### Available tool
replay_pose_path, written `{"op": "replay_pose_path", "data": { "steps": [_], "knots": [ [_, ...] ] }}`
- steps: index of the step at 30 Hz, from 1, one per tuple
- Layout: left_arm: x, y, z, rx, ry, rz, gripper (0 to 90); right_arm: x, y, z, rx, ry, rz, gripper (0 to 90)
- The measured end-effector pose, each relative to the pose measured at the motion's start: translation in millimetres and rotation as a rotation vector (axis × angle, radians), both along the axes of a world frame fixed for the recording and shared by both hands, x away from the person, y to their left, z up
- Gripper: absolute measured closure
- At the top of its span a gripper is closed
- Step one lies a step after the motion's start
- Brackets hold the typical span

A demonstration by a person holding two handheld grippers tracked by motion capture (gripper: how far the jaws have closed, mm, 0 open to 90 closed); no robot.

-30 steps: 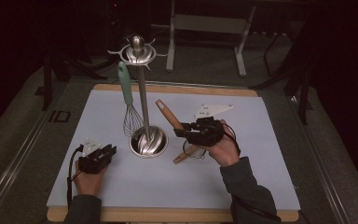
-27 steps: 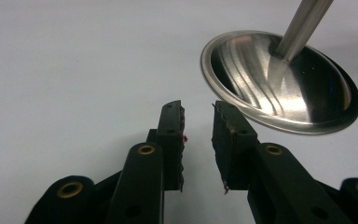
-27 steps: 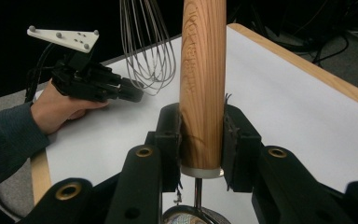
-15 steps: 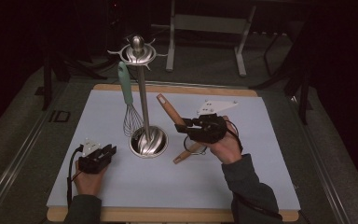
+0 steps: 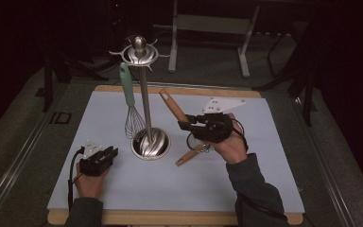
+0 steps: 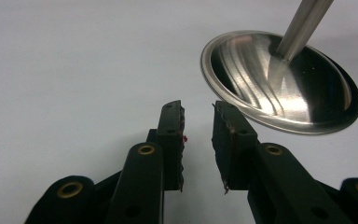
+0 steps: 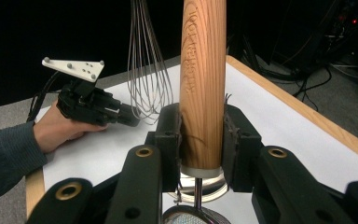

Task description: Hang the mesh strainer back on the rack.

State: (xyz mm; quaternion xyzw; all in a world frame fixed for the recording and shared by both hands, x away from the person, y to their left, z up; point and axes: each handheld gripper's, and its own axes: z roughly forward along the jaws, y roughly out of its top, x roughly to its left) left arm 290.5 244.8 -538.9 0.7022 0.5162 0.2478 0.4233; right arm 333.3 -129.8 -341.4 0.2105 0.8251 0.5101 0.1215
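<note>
Right gripper (image 7: 200,135): clamped on wooden handle (image 7: 203,79), raised off mat (image 5: 246,179)
Left gripper (image 6: 198,140): slightly parted, empty; just beside stand base (image 6: 284,84)
Whisk (image 5: 131,113): hanging from stand

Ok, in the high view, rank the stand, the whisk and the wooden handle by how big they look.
1. Stand: tallest by far.
2. Whisk: hangs from the stand's top, clearly shorter.
3. Wooden handle: looks shortest, but the right hand-held gripper covers part of it, so that rank against the whisk is unsure.

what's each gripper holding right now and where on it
The right gripper clamps a wooden-handled strainer at the handle's lower end. The left gripper holds nothing.
</note>
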Motion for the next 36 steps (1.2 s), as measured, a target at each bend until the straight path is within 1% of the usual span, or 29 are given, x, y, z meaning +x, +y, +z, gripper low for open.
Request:
{"op": "replay_pose_path", "data": {
  "steps": [7, 14, 23, 31, 36],
  "knots": [
    [0.0, 0.2, 0.1, 0.001, 0.001, -0.001, 73.0, -1.8, -0.3, 9.3, 0.018, -0.022, -0.002, 71.0],
    [0.1, 0.0, 0.0, 0.002, 0.002, -0.001, 73.1, -3.3, 0.3, 19.7, 0.027, -0.051, 0.005, 71.0],
    [0.2, -0.2, -0.1, 0.002, 0.000, 0.000, 73.0, -3.8, 0.3, 32.6, 0.040, -0.075, 0.012, 71.0],
    [0.2, -0.2, -0.1, 0.002, 0.001, -0.001, 73.0, -5.0, 3.9, 41.3, 0.039, -0.107, 0.032, 71.0],
    [0.3, -0.1, -0.1, 0.003, 0.002, -0.002, 73.0, -4.4, 4.2, 44.4, 0.053, -0.127, 0.053, 71.1]
  ]
}}
